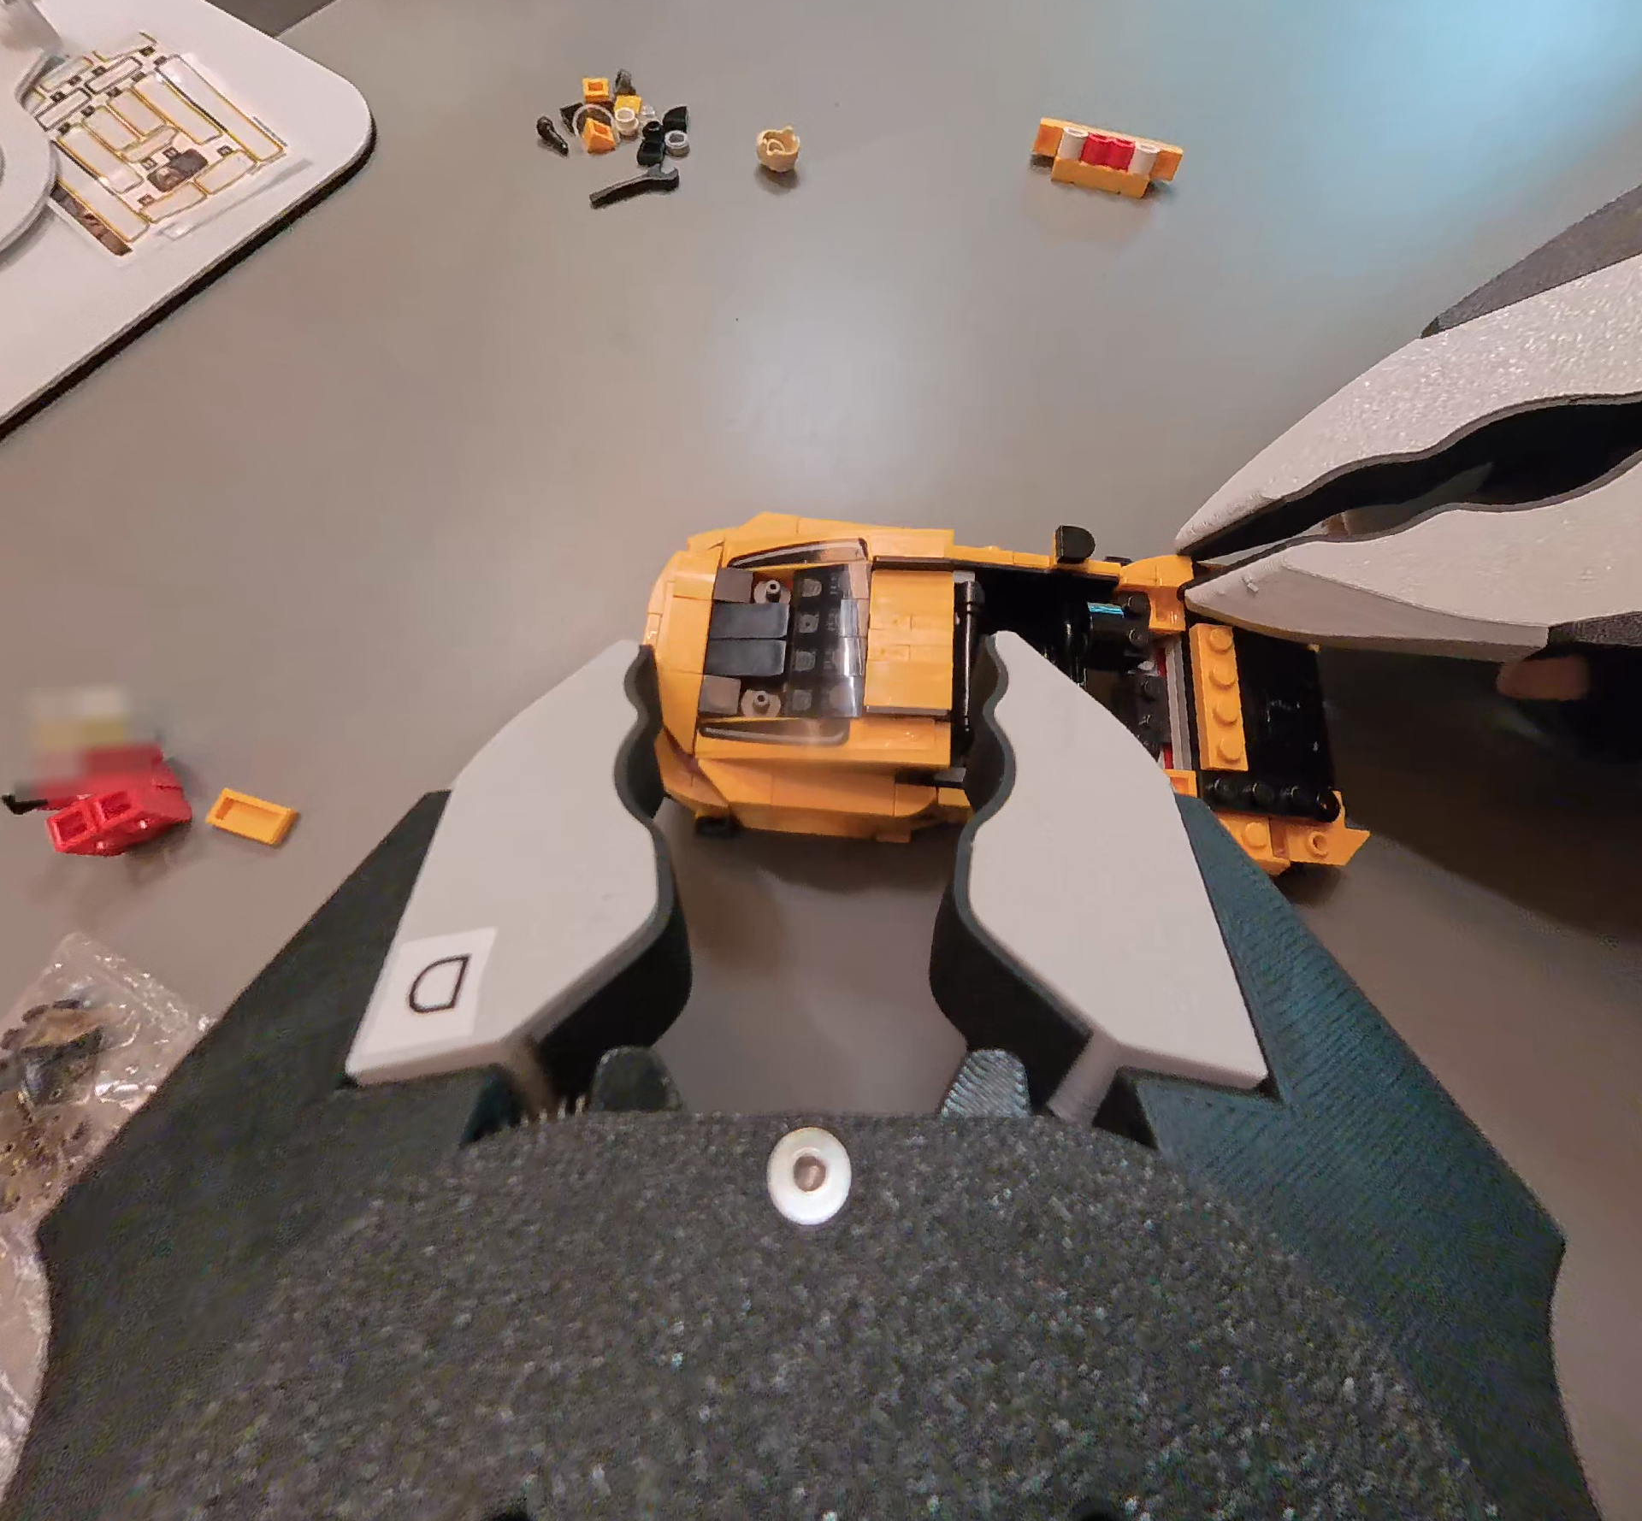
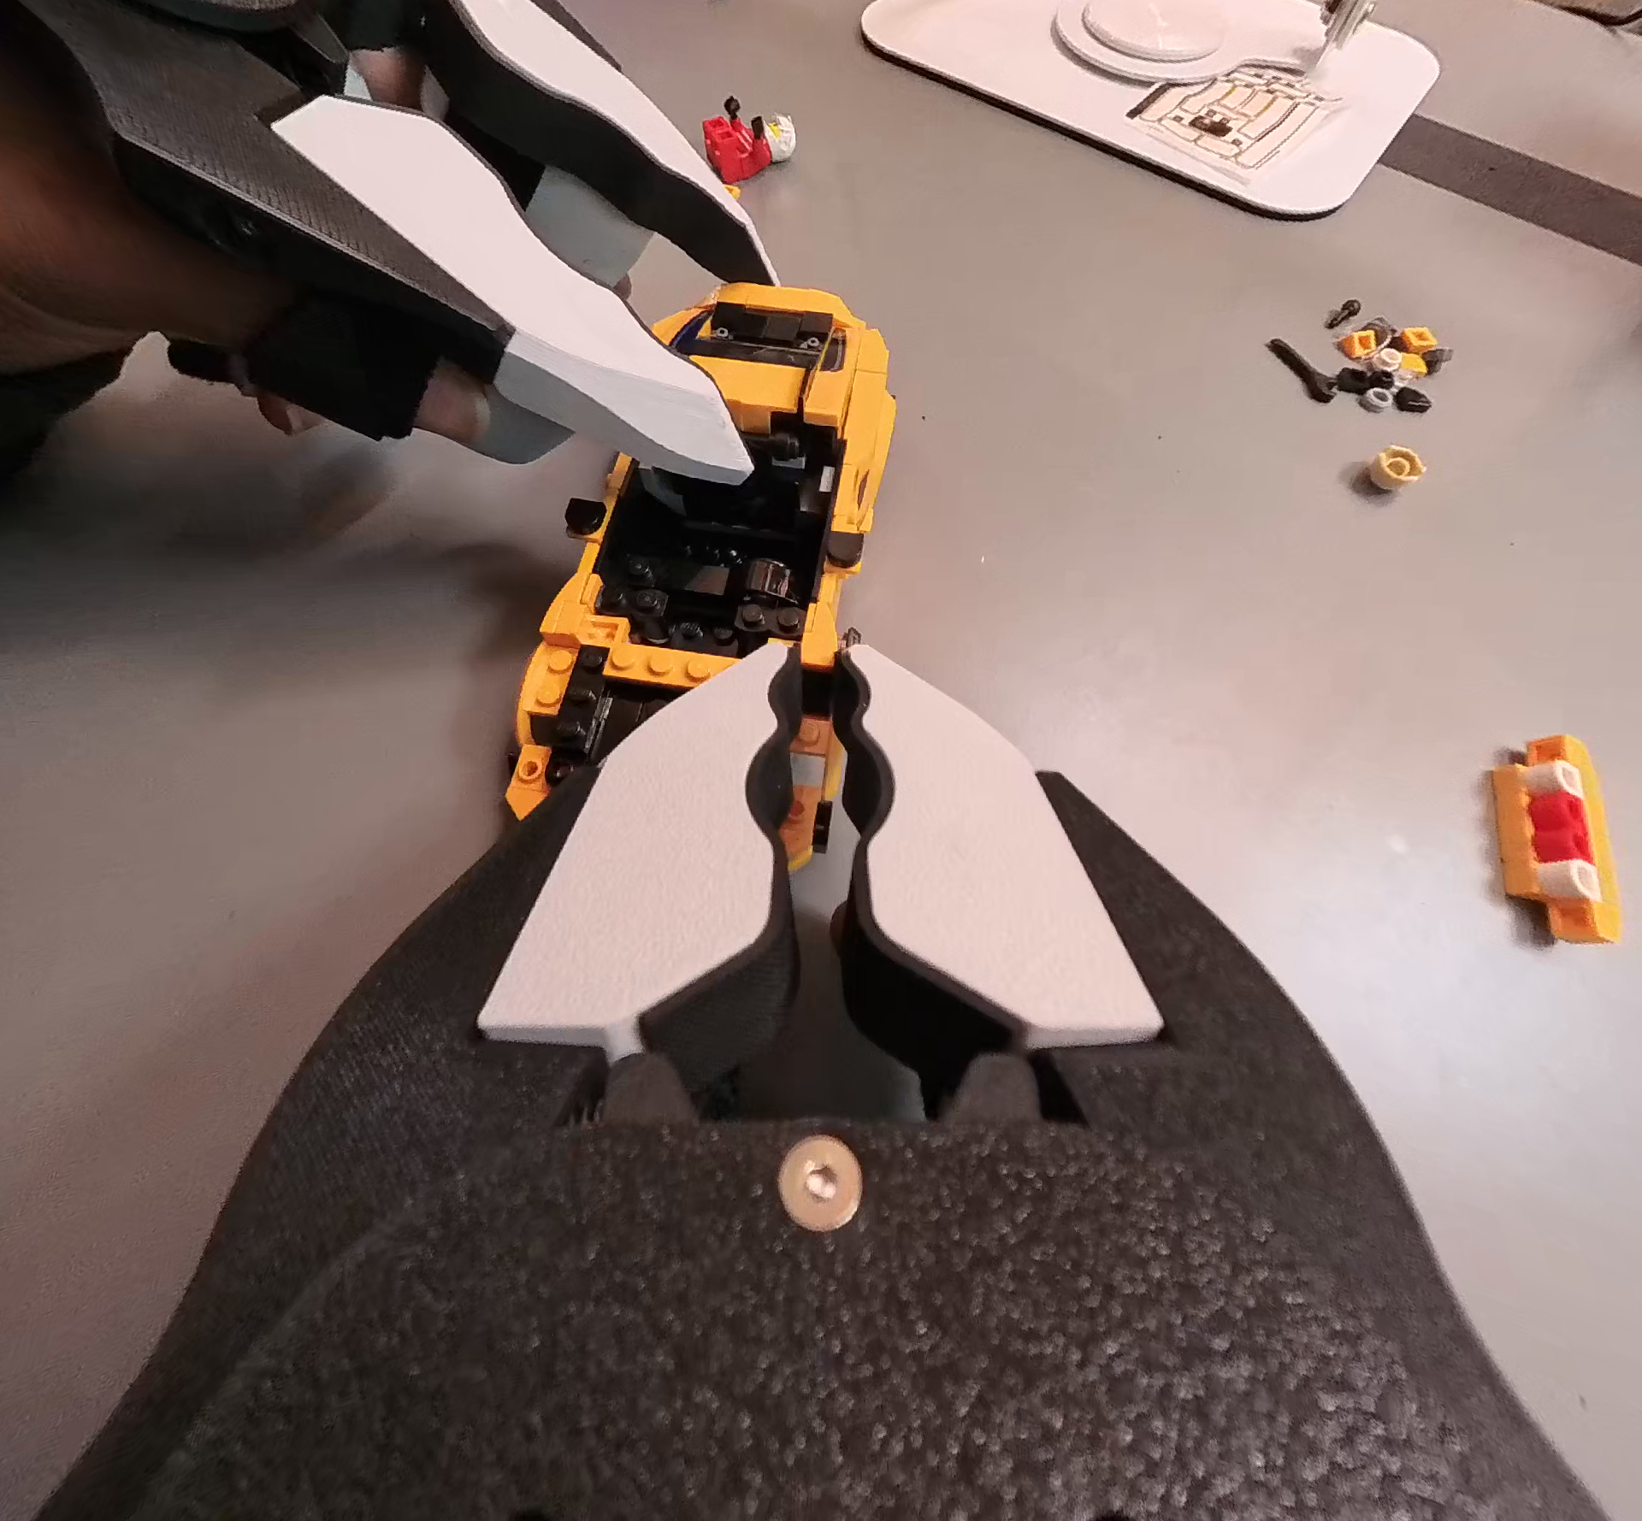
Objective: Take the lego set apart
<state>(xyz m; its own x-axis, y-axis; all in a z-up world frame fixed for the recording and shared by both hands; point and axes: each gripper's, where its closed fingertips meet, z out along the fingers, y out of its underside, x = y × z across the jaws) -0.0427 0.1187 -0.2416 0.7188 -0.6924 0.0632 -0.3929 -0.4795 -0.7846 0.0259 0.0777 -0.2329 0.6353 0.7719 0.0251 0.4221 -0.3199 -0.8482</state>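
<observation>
Gripping the yellow lego car at its rear half, your left tool has its 2 fingers spread around the body, 1 against the tail, the other dipping into the open black cabin. The car sits flat on the grey tabletop, roof and hood panels already off, black studs showing inside. Your right tool is at the front end with the jaws narrowed to a slim gap around a corner piece of the nose; whether it truly pinches that piece, cannot tell. In the left wrist view the right tool's tips meet the car's far front corner.

Loose parts lie well apart from the car: a yellow block with red and white bricks, a tan round piece, a pile of small black, yellow and grey bits, a flat yellow tile beside a red chunk. A white stand base with a sticker sheet on it sits at the table's far edge. A clear bag of parts is near the left tool. Your gloved hand shows under the left tool in the right wrist view.
</observation>
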